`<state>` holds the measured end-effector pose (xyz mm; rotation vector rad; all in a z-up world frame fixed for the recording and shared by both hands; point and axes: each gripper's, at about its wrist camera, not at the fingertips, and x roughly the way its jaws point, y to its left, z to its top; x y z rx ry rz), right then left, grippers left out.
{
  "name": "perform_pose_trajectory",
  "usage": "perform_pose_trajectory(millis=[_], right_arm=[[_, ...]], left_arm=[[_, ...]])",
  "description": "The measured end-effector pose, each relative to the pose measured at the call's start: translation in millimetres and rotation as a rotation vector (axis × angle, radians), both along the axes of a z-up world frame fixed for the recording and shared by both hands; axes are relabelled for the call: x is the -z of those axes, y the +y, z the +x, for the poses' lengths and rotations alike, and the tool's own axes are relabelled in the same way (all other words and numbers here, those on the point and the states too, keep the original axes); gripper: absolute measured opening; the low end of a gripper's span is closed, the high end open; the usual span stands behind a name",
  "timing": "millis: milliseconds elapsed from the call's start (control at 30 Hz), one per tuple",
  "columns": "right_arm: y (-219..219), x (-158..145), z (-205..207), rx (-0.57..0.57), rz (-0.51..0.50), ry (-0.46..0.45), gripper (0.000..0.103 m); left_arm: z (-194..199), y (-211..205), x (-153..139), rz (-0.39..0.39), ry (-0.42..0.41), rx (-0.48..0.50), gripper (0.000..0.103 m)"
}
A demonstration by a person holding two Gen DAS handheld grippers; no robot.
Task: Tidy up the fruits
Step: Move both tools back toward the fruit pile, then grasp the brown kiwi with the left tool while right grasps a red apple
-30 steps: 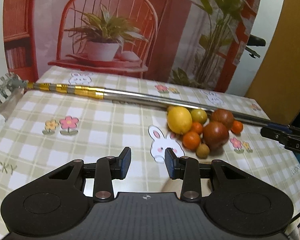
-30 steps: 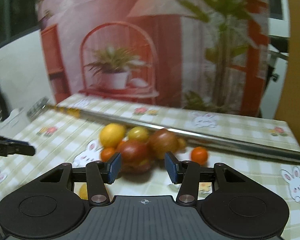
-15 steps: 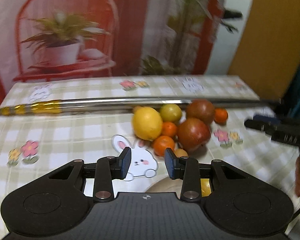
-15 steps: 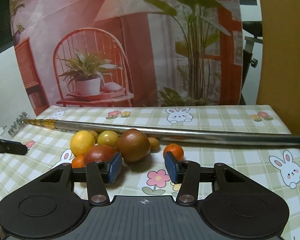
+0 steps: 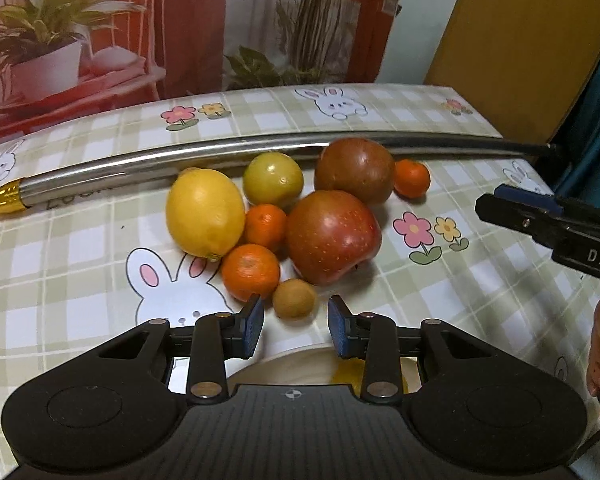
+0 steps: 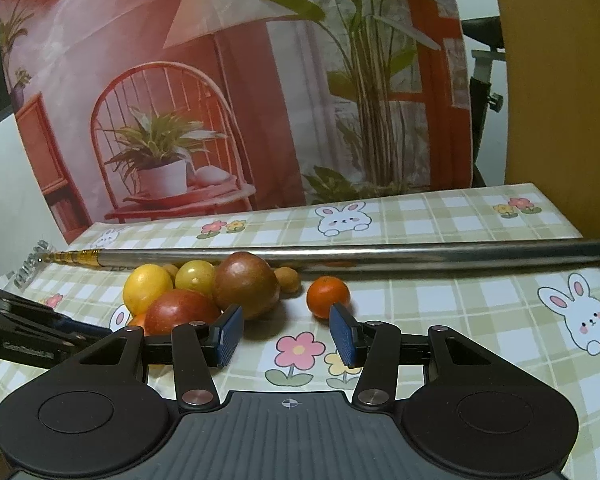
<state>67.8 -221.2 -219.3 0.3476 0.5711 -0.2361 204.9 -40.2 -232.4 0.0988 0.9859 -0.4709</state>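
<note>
Black-framed and blue-padded, the left gripper [image 5: 296, 330] is held spread with nothing between its pads, just short of a small brown fruit [image 5: 294, 298]. Fruits are clustered on the checked tablecloth [image 5: 80, 248] against a metal pole [image 5: 220, 150]: a lemon [image 5: 205, 212], an apple [image 5: 333, 237], tangerines. The right gripper [image 6: 287, 340] is likewise parted and unloaded, near a lone tangerine [image 6: 328, 297].
</note>
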Motion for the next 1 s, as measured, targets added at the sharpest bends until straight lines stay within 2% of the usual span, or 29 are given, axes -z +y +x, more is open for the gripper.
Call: perform_pose_trajectory(millis=[133, 200, 633, 1000], right_arm=[[-4.3, 2.9, -1.1, 0.006, 0.015, -0.005, 0.045], [-5.7, 4.6, -1.7, 0.009, 0.023, -0.006, 0.045], [-5.8, 7.9, -2.5, 0.009, 0.047, -0.006, 0.045], [-11.1, 14.4, -3.5, 0.025, 0.045, -0.006, 0.045]], left_arm=[[5.9, -6.0, 3.6, 0.020, 0.000, -0.003, 0.036], [7.3, -9.6, 5.8, 0.033, -0.002, -0.001, 0.032], [7.7, -19.7, 14.0, 0.102, -0.022, 0.008, 0.030], [-9.3, -9.8, -3.8, 0.060, -0.090, -0.004, 0.030]])
